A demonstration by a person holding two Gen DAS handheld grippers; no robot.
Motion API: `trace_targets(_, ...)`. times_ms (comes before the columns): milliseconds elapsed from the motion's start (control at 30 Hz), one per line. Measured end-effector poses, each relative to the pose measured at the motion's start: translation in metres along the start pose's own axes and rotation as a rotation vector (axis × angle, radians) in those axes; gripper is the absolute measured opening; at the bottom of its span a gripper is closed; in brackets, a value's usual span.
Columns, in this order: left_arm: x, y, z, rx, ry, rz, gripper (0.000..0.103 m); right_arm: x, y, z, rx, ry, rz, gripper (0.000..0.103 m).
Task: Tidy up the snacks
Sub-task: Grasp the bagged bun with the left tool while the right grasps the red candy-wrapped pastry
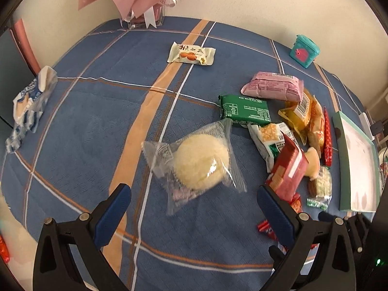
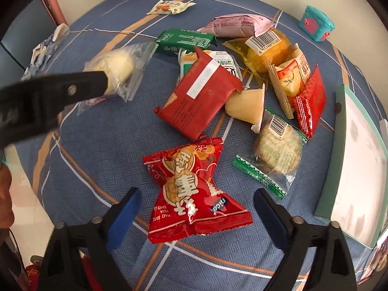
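A round pale-yellow bun [image 1: 197, 161] sealed in a clear wrapper lies on the blue checked tablecloth [image 1: 97, 126], just ahead of the left gripper [image 1: 194, 208], whose blue-padded jaws are spread wide with nothing between them. The wrapper has crimped ends and some small print too blurred to read.

In the right wrist view a red snack bag [image 2: 194, 191] lies just ahead of the right gripper [image 2: 197, 208], which is likewise spread wide and empty. The bag is pinched in the middle, carries large white Chinese characters, the word "nice" on a blue patch and "HAO SHI HUA SHENG" in small white letters.

Beyond it sits the pile: a red packet [image 2: 198, 97] with a white sticker, leaning on a white-and-green packet [image 2: 218, 60]; a green packet [image 2: 184, 41] covered in fine white print; a pink packet [image 2: 237, 25]; an orange bun [image 2: 269, 48] with a barcode label; a pale cone-shaped sweet [image 2: 247, 106]; a flat red sachet [image 2: 311, 101]; and a round biscuit [image 2: 278, 150] in clear wrap with green edges and a barcode.

Well apart at the far side lies a cream packet [image 1: 191, 53] showing biscuits and Chinese writing. A blue-and-white wrapper [image 1: 29, 106] lies at the left edge. A green-rimmed box [image 1: 356, 162] sits on the right, a teal box [image 1: 304, 51] farther back, and a vase with pink paper [image 1: 143, 0] by the wall.
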State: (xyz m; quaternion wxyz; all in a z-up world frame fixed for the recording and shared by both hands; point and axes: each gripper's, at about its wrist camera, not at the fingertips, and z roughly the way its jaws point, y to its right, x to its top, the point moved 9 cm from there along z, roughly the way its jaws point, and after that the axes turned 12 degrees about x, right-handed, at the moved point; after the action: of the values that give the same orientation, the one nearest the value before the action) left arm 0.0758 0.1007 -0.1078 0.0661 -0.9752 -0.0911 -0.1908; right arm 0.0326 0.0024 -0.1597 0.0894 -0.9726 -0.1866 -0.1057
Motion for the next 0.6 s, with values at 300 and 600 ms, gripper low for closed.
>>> trace_targets(300, 0.019, 0.004, 0.025, -0.011, -0.046, -0.041, 0.102, 0.011, 0.007, 0.011, 0.016, -0.013, 0.031, 0.071)
trace_targets(600, 0.022, 0.005, 0.041, -0.019, -0.078, -0.072, 0.081, 0.010, 0.013, -0.001, 0.060, 0.011, 0.036, 0.069)
